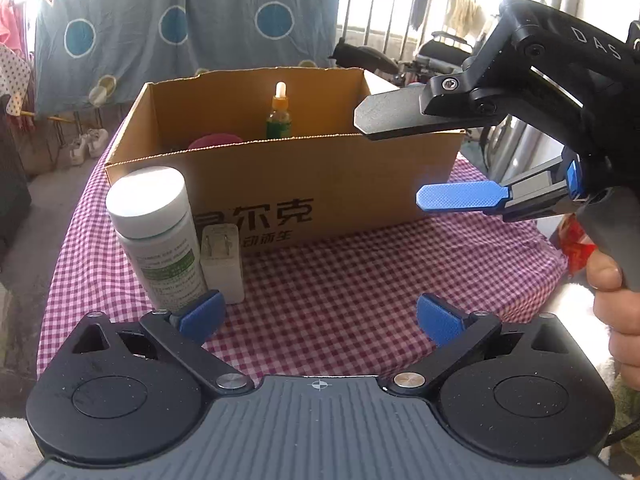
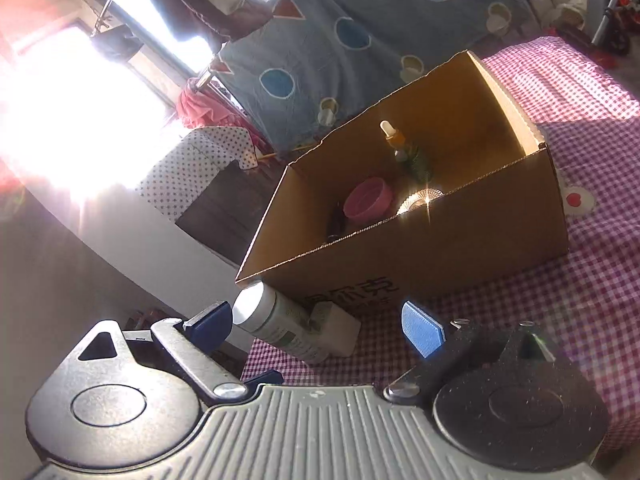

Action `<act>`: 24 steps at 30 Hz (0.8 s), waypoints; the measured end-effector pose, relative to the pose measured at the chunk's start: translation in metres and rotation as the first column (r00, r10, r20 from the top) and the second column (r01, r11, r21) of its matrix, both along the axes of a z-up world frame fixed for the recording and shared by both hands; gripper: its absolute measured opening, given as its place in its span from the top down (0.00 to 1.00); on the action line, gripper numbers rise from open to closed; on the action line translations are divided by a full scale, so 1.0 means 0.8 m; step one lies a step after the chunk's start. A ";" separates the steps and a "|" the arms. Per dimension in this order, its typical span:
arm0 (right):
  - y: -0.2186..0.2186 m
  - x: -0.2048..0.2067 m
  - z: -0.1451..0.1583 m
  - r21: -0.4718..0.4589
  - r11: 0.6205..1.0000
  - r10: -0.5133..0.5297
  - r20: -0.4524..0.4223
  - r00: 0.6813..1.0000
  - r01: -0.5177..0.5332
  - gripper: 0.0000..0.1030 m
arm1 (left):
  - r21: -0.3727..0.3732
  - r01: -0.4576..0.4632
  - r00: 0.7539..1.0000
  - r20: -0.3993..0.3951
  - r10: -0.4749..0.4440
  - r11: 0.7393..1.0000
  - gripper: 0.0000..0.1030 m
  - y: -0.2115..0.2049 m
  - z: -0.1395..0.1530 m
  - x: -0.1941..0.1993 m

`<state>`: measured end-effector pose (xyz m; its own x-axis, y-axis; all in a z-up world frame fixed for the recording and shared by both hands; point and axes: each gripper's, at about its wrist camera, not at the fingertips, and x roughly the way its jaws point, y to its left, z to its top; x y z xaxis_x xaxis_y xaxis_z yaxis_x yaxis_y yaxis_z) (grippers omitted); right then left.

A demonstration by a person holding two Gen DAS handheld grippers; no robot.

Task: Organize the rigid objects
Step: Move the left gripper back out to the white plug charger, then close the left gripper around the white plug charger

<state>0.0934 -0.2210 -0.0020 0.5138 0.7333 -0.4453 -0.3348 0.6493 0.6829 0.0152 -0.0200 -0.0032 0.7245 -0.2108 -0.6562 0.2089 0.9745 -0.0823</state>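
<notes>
An open cardboard box (image 1: 320, 184) stands on the checked cloth. Inside it are a green dropper bottle (image 1: 279, 114), a pink round piece (image 2: 368, 198) and a shiny metal item (image 2: 420, 200). Against the box's front left corner stand a white pill bottle (image 1: 154, 232) and a white charger plug (image 1: 222, 264), side by side and touching. My left gripper (image 1: 320, 316) is open and empty, just short of the two, right of them. My right gripper (image 1: 390, 156) hovers open by the box's right front corner, nothing in it. In the right wrist view the right gripper (image 2: 316, 326) frames the pill bottle (image 2: 276, 320) and plug (image 2: 336, 328) from a distance.
The pink checked tablecloth (image 1: 360, 280) drops off at the left edge near the bottle. A person's hand (image 1: 612, 280) holds the right gripper's handle. A red packet (image 1: 576, 244) lies at the right. A blue sheet with circles (image 1: 180, 28) hangs behind the table.
</notes>
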 end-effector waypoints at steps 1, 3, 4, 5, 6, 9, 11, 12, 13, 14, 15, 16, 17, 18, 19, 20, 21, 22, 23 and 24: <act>0.006 0.003 -0.003 -0.002 1.000 0.010 -0.008 1.000 -0.010 0.14 | 0.020 -0.007 1.000 0.013 0.006 1.000 0.01 0.000 -0.004 0.002; 0.016 0.009 -0.011 0.004 1.000 0.019 -0.029 0.999 -0.019 0.18 | 0.074 -0.026 0.999 0.045 0.023 0.997 0.02 0.003 -0.014 0.005; 0.021 0.013 -0.016 0.010 1.000 0.021 -0.046 0.999 -0.021 0.20 | 0.090 -0.031 0.998 0.051 0.027 0.995 0.03 0.003 -0.018 0.008; 0.025 0.018 -0.021 0.017 1.000 0.022 -0.064 0.998 -0.021 0.23 | 0.104 -0.039 0.998 0.060 0.032 0.994 0.05 0.005 -0.022 0.011; 0.029 0.023 -0.026 0.024 0.999 0.023 -0.081 0.996 -0.021 0.29 | 0.114 -0.046 0.997 0.063 0.040 0.992 0.09 0.007 -0.026 0.014; 0.041 0.041 -0.045 0.039 0.999 0.026 -0.146 0.989 -0.021 0.35 | 0.124 -0.055 0.997 0.057 0.048 0.991 0.21 0.014 -0.037 0.022; 0.049 0.052 -0.055 0.050 0.999 0.030 -0.173 0.984 -0.022 0.37 | 0.124 -0.065 0.997 0.045 0.060 0.990 0.27 0.017 -0.044 0.027; 0.053 0.056 -0.059 0.052 0.998 0.034 -0.183 0.983 -0.025 0.38 | 0.115 -0.067 0.997 0.039 0.063 0.991 0.28 0.020 -0.046 0.029; 0.057 0.060 -0.062 0.053 0.998 0.039 -0.190 0.981 -0.029 0.39 | 0.105 -0.070 0.997 0.033 0.067 0.992 0.28 0.022 -0.047 0.032; 0.061 0.064 -0.065 0.053 0.998 0.045 -0.195 0.980 -0.035 0.39 | 0.100 -0.074 0.997 0.030 0.072 0.992 0.29 0.024 -0.047 0.034; 0.065 0.068 -0.068 0.052 0.998 0.051 -0.198 0.979 -0.042 0.40 | 0.100 -0.080 0.997 0.030 0.077 0.992 0.29 0.025 -0.048 0.035; 0.069 0.071 -0.071 0.049 0.998 0.055 -0.202 0.978 -0.046 0.41 | 0.104 -0.087 0.996 0.032 0.084 0.991 0.29 0.025 -0.049 0.038; 0.072 0.074 -0.073 0.048 0.997 0.061 -0.208 0.976 -0.052 0.41 | 0.108 -0.094 0.995 0.033 0.091 0.990 0.29 0.025 -0.050 0.041; 0.076 0.077 -0.075 0.048 0.997 0.068 -0.214 0.975 -0.059 0.43 | 0.109 -0.100 0.995 0.033 0.097 0.989 0.29 0.025 -0.051 0.043; 0.079 0.079 -0.077 0.046 0.997 0.072 -0.217 0.974 -0.063 0.43 | 0.107 -0.104 0.994 0.033 0.101 0.989 0.29 0.026 -0.052 0.046; 0.082 0.082 -0.079 0.041 0.997 0.077 -0.221 0.972 -0.070 0.44 | 0.103 -0.109 0.994 0.030 0.107 0.989 0.29 0.027 -0.054 0.049; 0.086 0.085 -0.080 0.040 0.996 0.082 -0.224 0.971 -0.075 0.46 | 0.095 -0.118 0.993 0.026 0.116 0.988 0.32 0.028 -0.056 0.053; 0.088 0.087 -0.082 0.038 0.996 0.086 -0.228 0.970 -0.079 0.48 | 0.089 -0.125 0.992 0.024 0.123 0.988 0.34 0.029 -0.058 0.056; 0.090 0.089 -0.084 0.035 0.996 0.088 -0.236 0.968 -0.083 0.49 | 0.086 -0.131 0.991 0.022 0.129 0.988 0.39 0.030 -0.059 0.059; 0.091 0.091 -0.087 0.034 0.996 0.090 -0.243 0.966 -0.085 0.50 | 0.081 -0.140 0.990 0.014 0.140 0.987 0.45 0.031 -0.060 0.064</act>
<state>0.1666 -0.1479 -0.0714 0.3249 0.7821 -0.5317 -0.2106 0.6079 0.7656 0.0664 0.0050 -0.0514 0.7485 -0.0531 -0.6610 0.0703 0.9975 -0.0005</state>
